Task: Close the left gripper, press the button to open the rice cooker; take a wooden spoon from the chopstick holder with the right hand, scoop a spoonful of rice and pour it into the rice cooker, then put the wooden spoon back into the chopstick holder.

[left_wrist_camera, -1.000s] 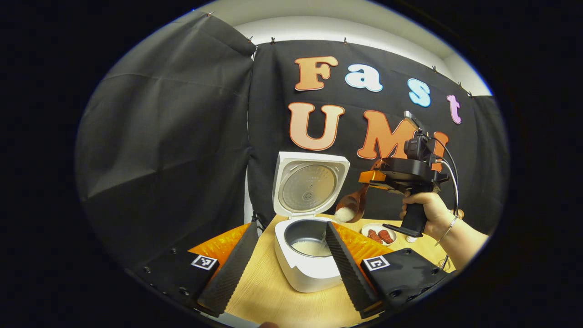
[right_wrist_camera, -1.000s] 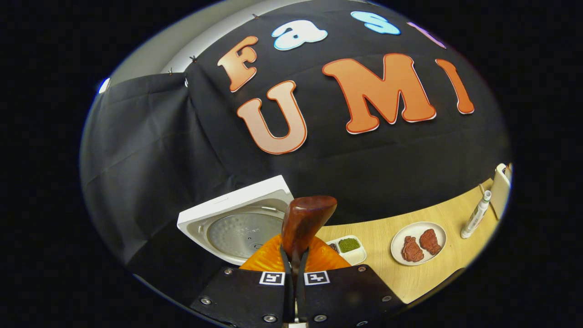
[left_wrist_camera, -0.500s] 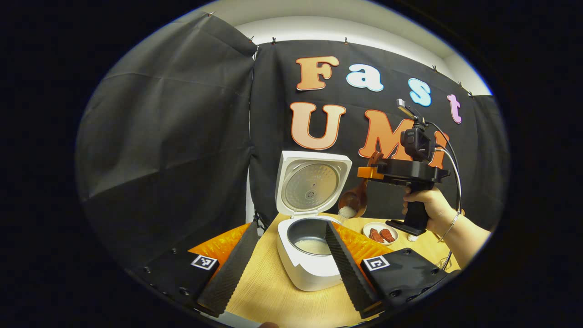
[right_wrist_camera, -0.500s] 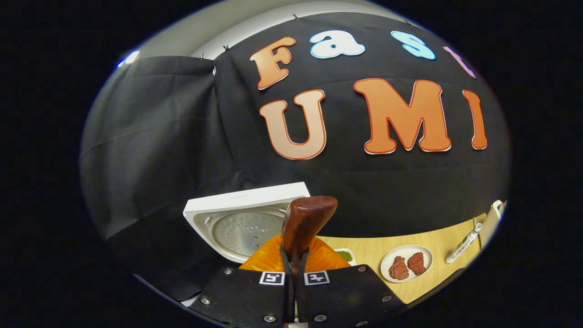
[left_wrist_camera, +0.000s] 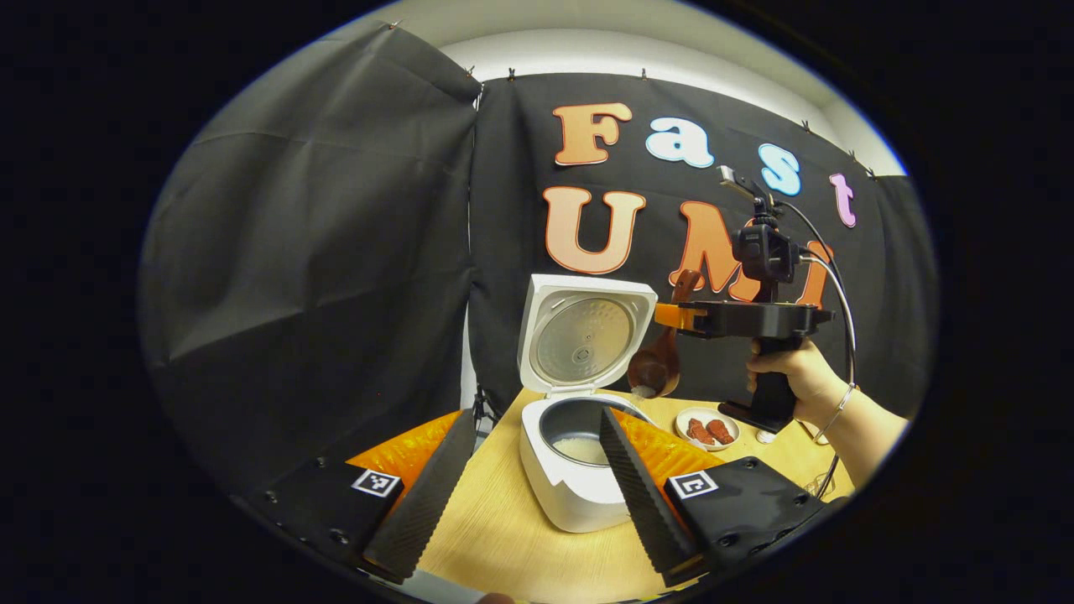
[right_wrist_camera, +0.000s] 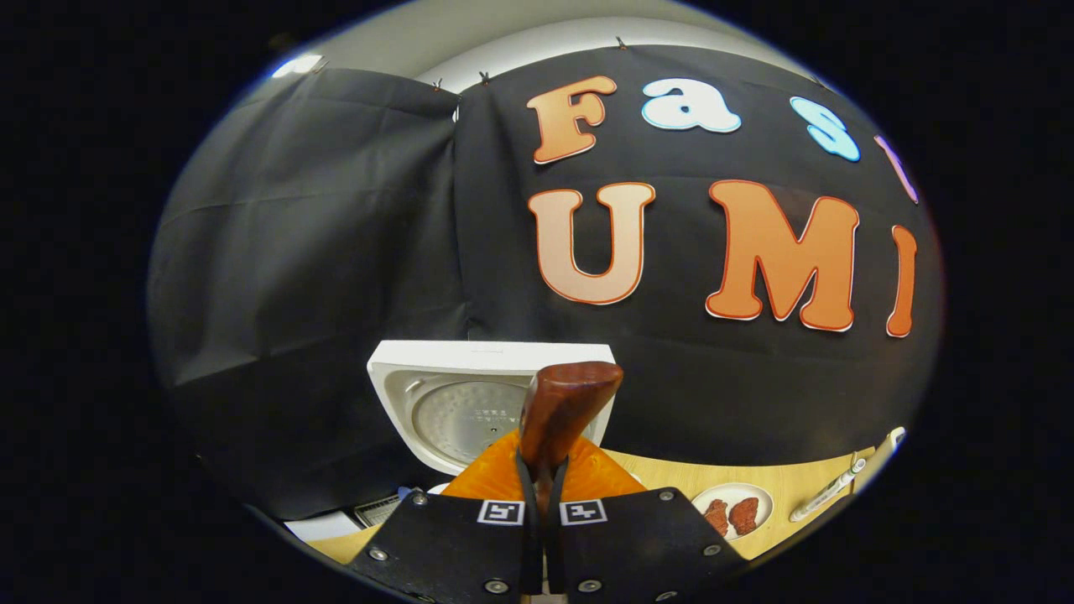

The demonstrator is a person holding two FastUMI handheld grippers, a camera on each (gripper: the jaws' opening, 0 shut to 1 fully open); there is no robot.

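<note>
Nearest the left gripper view's camera, the left gripper [left_wrist_camera: 524,495] hangs with fingers spread wide over the wooden table [left_wrist_camera: 503,545]. Just beyond stands the rice cooker [left_wrist_camera: 575,470], lid raised, rice lying in its pot. Farther right, a hand [left_wrist_camera: 793,377] holds the right gripper [right_wrist_camera: 544,503], clamped on the wooden spoon [left_wrist_camera: 656,369], whose bowl hangs above the cooker's far rim. Behind sits a plate of meat [left_wrist_camera: 707,428].
</note>
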